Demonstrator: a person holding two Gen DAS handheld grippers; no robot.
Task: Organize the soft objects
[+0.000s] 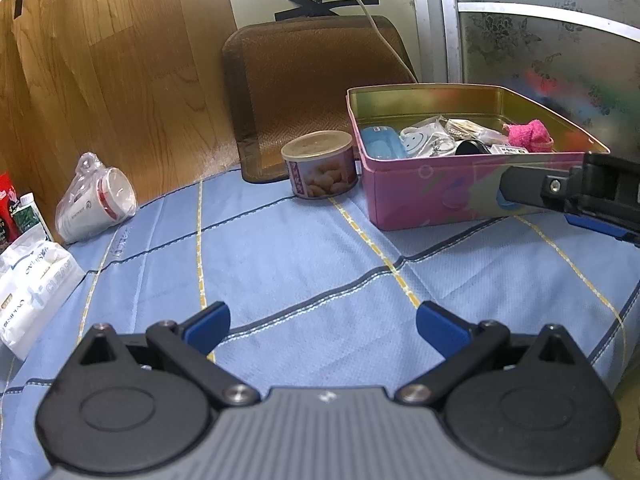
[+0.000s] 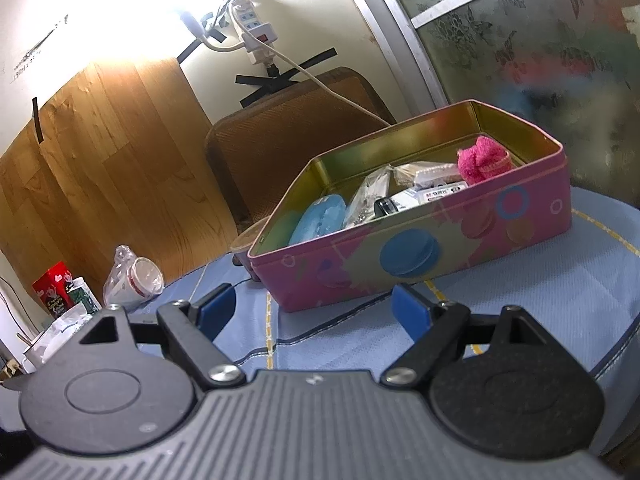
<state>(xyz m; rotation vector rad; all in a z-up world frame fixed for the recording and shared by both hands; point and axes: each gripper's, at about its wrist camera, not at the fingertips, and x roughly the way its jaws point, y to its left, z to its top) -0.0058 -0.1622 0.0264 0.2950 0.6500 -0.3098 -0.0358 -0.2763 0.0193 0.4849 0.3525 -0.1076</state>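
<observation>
My right gripper [image 2: 314,312]: blue fingers [image 2: 216,310] spread apart, nothing between them. Ahead, just beyond the fingertips: pink tin [image 2: 420,256] on blue-clothed tabletop [image 2: 520,300], holding pink soft cloth [image 2: 482,160] at its far right corner.

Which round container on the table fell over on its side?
The white cup wrapped in clear plastic, near the wooden wall. It lies tipped with its mouth facing sideways, while the snack can beside the pink tin stands upright with its lid on top.
</observation>
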